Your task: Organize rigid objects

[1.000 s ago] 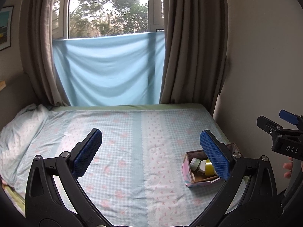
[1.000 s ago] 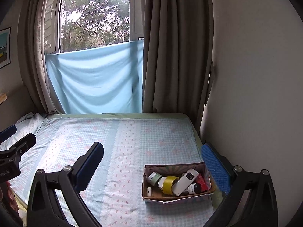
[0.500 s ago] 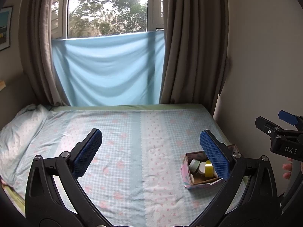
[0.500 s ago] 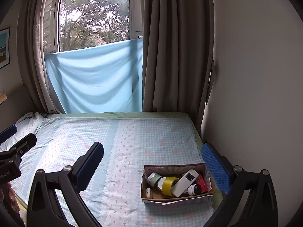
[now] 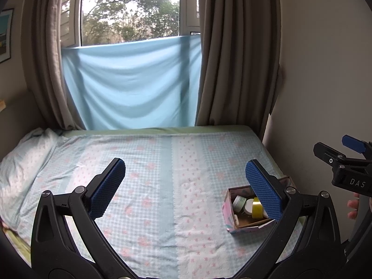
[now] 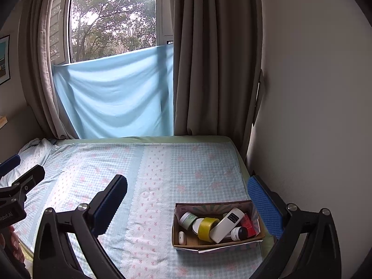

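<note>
left gripper [image 5: 186, 188] agape, right gripper [image 6: 193, 209] agape

Brightness: dim indoors, daylight only.
Source: the window [image 5: 130, 11] at the far end; sky patches between the trees blow out to white.
Filtering: the blue cloth [image 5: 132, 83] across the lower pane glows softly, lit from behind.
Shadows: soft and weak; the curtains [image 6: 216, 55] stay dark, and the right wall [image 6: 313, 93] grades from pale to grey.
Bedsheet [image 6: 148, 162]: evenly lit, colours muted and cool.
Distortion: strong fisheye; window frame and curtains bow outward, black vignette fills the corners.
Focus: sharp at centre, slightly soft toward the rim; no motion blur.
</note>
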